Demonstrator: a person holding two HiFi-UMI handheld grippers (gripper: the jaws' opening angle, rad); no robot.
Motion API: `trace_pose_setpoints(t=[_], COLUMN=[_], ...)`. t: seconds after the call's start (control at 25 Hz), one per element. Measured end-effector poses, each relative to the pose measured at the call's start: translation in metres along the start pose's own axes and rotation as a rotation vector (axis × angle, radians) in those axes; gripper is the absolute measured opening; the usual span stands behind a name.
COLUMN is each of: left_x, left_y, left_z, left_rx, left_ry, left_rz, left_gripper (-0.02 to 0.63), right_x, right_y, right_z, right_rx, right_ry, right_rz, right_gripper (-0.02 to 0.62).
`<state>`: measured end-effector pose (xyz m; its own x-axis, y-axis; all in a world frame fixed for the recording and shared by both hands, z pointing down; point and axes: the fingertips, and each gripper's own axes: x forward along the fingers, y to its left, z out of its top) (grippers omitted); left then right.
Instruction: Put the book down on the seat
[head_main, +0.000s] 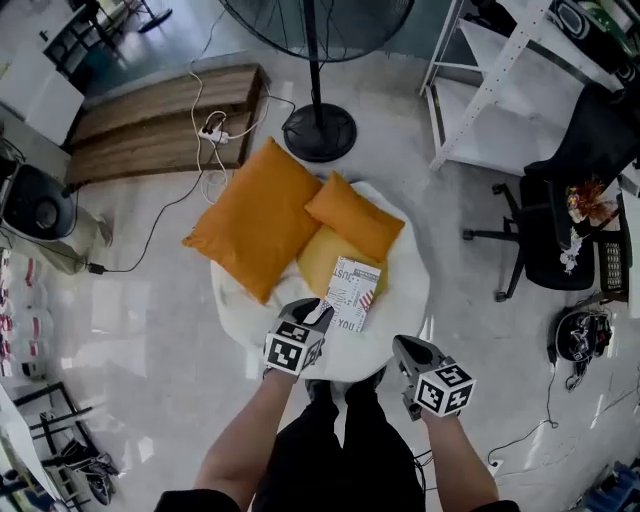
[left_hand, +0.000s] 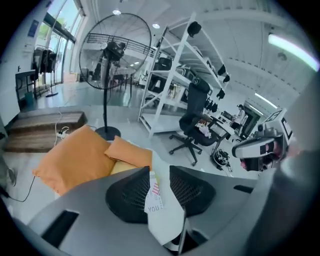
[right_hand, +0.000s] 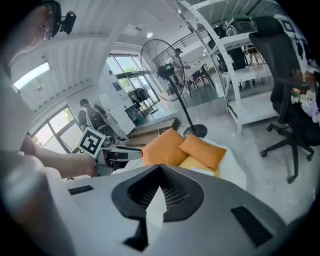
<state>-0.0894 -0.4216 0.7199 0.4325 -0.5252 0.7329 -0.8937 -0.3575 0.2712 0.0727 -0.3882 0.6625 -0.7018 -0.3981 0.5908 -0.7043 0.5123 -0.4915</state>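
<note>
A thin book (head_main: 354, 290) with a white patterned cover lies flat on the round white seat (head_main: 402, 318), partly over a yellow cushion (head_main: 322, 262). My left gripper (head_main: 320, 311) is at the book's near left corner. In the left gripper view the book (left_hand: 153, 197) stands edge-on between the jaws, against the left pad (left_hand: 134, 192), with a gap to the right pad, so my left gripper (left_hand: 157, 182) is open. My right gripper (head_main: 402, 350) hovers at the seat's near right edge, apart from the book. Its jaws (right_hand: 160, 172) meet at the tips with nothing held.
Two orange cushions, a large one (head_main: 258, 220) and a small one (head_main: 355, 215), fill the seat's far half. Beyond it stands a fan on a round base (head_main: 318, 132). A black office chair (head_main: 560, 230) and white shelving (head_main: 500, 100) are to the right, a wooden platform (head_main: 160, 115) at the far left.
</note>
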Motion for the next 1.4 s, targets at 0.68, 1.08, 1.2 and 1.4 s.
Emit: trace_pose_setpoints(t=[0.68, 1.08, 1.2, 1.4], left_x=[-0.163, -0.209, -0.222, -0.237], left_y=[-0.046, -0.096, -0.100, -0.112], left_z=[0.049, 0.065, 0.075, 0.080], left_rx=[0.152, 0.244, 0.248, 0.216], left_ry=[-0.237, -0.360, -0.392, -0.410], left_rz=[-0.054, -0.065, -0.036, 0.027], left_gripper=[0.002, 0.002, 0.002, 0.002], right_x=[-0.087, -0.154, -0.171, -0.201], right_y=[0.118, 0.146, 0.144, 0.137], right_z=[0.056, 0.072, 0.077, 0.080], right_rx=[-0.103, -0.220, -0.231, -0.247], right_ry=[-0.201, -0.321, -0.348, -0.383], right_rz=[-0.053, -0.079, -0.078, -0.047], right_gripper=[0.009, 0.009, 0.009, 0.009])
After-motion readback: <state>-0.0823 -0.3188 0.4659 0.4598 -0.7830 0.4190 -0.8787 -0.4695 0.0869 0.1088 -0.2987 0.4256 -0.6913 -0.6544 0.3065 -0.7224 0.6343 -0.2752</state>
